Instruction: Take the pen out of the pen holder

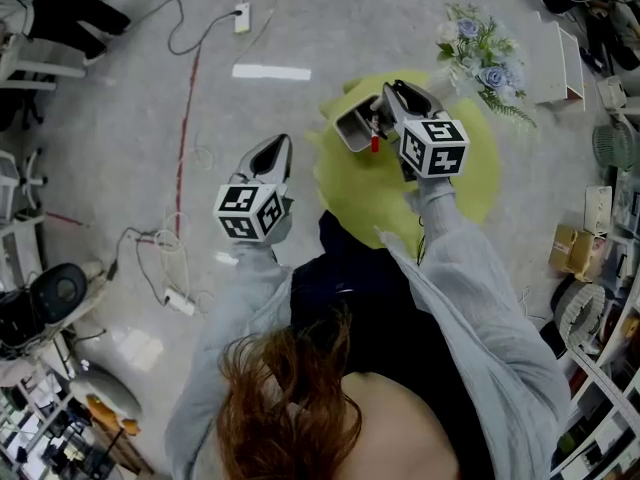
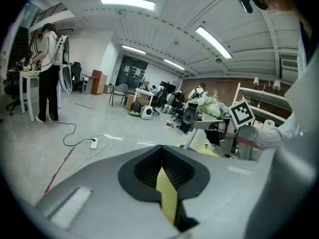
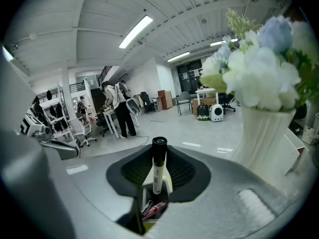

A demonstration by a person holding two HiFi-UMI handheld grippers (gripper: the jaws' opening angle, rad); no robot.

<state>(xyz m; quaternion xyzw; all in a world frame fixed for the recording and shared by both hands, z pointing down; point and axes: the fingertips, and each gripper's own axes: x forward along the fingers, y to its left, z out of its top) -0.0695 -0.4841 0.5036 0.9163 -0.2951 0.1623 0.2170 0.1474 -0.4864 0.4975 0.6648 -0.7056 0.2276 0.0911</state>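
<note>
My right gripper (image 3: 158, 158) pinches the white pen (image 3: 156, 176), which looks almost clear of the pen holder (image 1: 352, 128), while my left gripper (image 2: 162, 156) hangs pressed together and empty.

Left gripper (image 1: 272, 153) jaws together, right gripper (image 1: 388, 108) jaws clamped, both tilted downward.

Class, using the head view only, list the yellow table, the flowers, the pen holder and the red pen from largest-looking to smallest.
1. yellow table
2. flowers, though they stand taller, so being nearer the camera may enlarge them
3. pen holder
4. red pen
</note>
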